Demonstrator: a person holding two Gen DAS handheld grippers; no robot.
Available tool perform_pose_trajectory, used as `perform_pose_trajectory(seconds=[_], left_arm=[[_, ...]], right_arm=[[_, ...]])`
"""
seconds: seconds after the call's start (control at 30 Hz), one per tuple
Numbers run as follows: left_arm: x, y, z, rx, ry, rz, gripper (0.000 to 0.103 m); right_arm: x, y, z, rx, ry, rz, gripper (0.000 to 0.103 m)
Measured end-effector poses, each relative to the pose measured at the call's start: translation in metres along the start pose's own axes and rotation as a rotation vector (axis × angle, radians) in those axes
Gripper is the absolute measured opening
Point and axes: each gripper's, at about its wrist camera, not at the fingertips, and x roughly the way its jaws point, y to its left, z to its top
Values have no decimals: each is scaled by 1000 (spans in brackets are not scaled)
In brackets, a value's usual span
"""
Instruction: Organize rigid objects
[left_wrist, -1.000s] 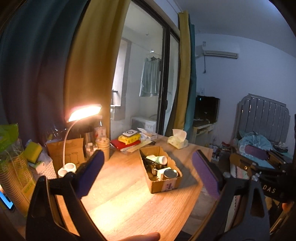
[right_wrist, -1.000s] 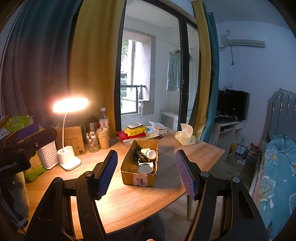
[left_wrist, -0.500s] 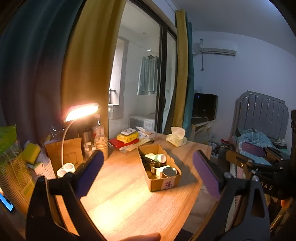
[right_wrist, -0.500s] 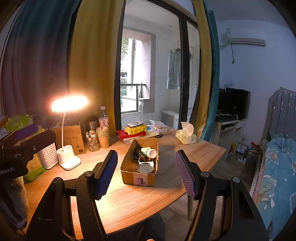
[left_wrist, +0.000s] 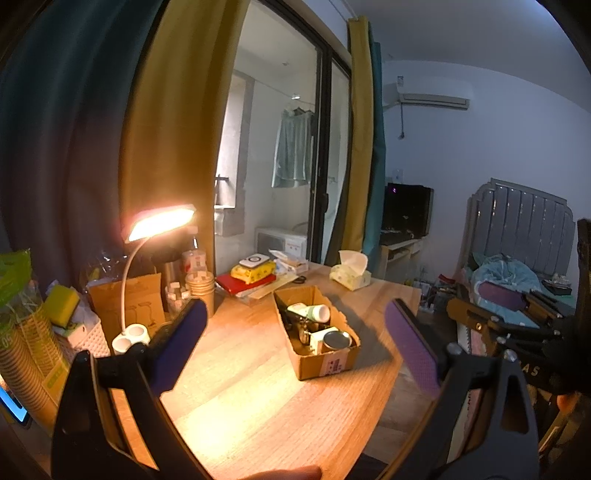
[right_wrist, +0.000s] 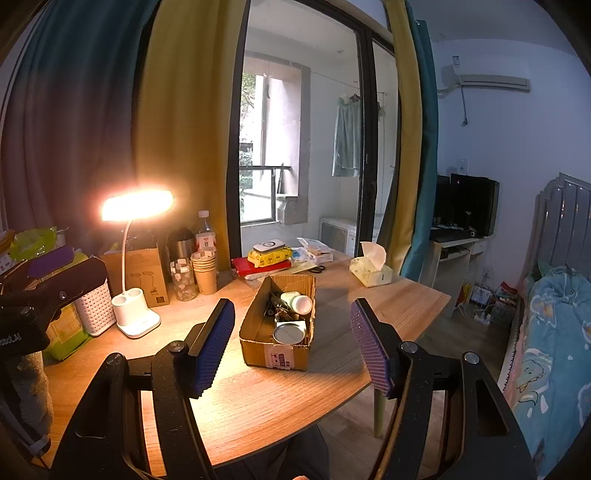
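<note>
Little is altered against the frames of a second ago: the cardboard box (right_wrist: 277, 325) is seen at nearly the same place between the jaws in both views, only a slight drift of the left view being noted, so no item is judged to have been shifted in that span. The left hand-held gripper (left_wrist: 295, 347) is held with jaws spread wide and nothing between them; the right hand-held gripper (right_wrist: 292, 345) likewise, both raised above the near edge of the surface (right_wrist: 258, 398). The box is found mid-surface, holding a white bottle (right_wrist: 296, 302) on its side, a round tin (right_wrist: 289, 334) and dark small items not made out. An early or a finished sorting is equally fitted. Only the right view shows the window and plastic bottle (right_wrist: 205, 236); only the left shows the bed headboard (left_wrist: 524, 221) fully.
</note>
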Motion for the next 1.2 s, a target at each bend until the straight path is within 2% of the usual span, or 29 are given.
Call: perform_pose_trajectory(seconds=[1.2], left_arm=[[-3,-2,1,15,-5,-1,98]], right_arm=[[3,-6,-6,6,11,-3,68]])
